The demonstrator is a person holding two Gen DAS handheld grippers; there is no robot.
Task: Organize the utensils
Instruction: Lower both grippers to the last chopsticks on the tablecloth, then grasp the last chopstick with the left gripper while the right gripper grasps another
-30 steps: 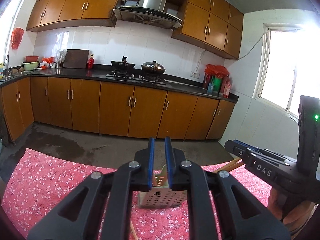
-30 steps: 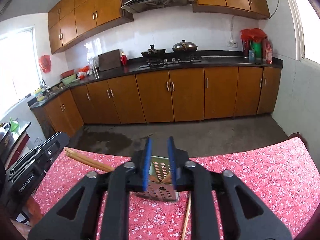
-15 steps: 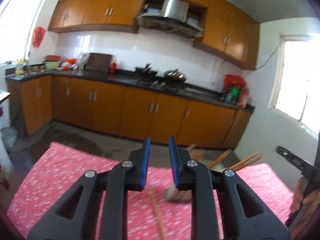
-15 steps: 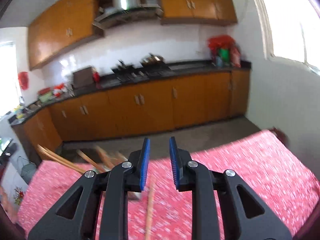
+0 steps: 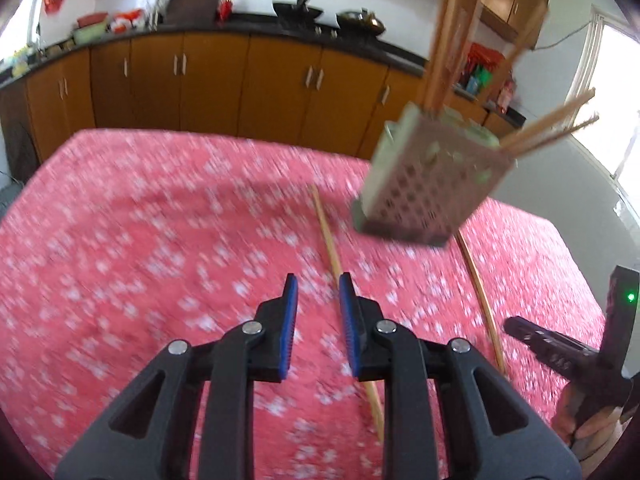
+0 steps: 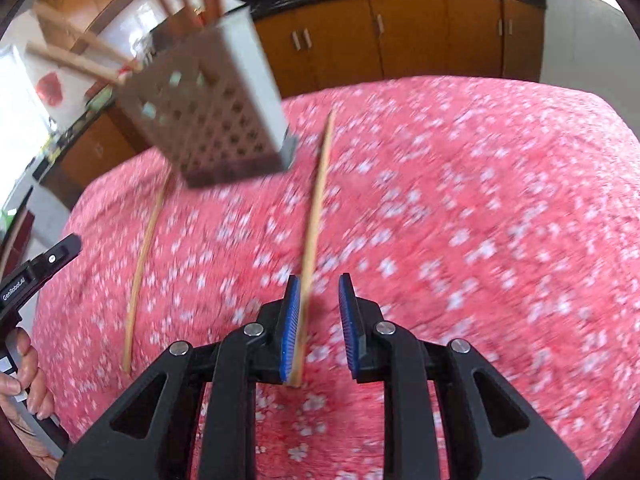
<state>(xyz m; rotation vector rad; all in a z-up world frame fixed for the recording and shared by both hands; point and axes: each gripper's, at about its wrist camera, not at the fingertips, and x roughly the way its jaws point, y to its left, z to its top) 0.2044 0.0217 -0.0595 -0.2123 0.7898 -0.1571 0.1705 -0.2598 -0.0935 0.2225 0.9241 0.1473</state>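
Inspector: Chopsticks were the items under review. Working left to right in the left wrist view, the left gripper [image 5: 316, 312] stood over the red floral tablecloth [image 5: 140, 220] with its blue pads narrowly apart and nothing between them. One loose chopstick [image 5: 326, 232] lay on the cloth, running from just ahead of the pads back under the right-hand finger. The perforated metal holder [image 5: 428, 184] stood further right, already carrying several chopsticks [image 5: 444, 52] upright or splayed. A second loose chopstick [image 5: 478, 292] lay beyond it, near the right gripper [image 5: 556, 354].

Clerk: And the right gripper's own camera?

Inspector: Left to right again: the other gripper's body showed at the frame edge, then one chopstick [image 6: 144, 256] flat on the cloth, then the holder [image 6: 208, 112], then another chopstick [image 6: 318, 208] leading into the right gripper [image 6: 319, 312]. Its jaws were narrowly parted; the stick's near end lay against the left pad, not clamped.

Clerk: Your reading of the arrangement?

Inspector: I judged each gripper lined up along a stray stick so its jaws could close across it, the holder sitting between as the common destination. Both views were motion-blurred, so exact contact could not be confirmed.
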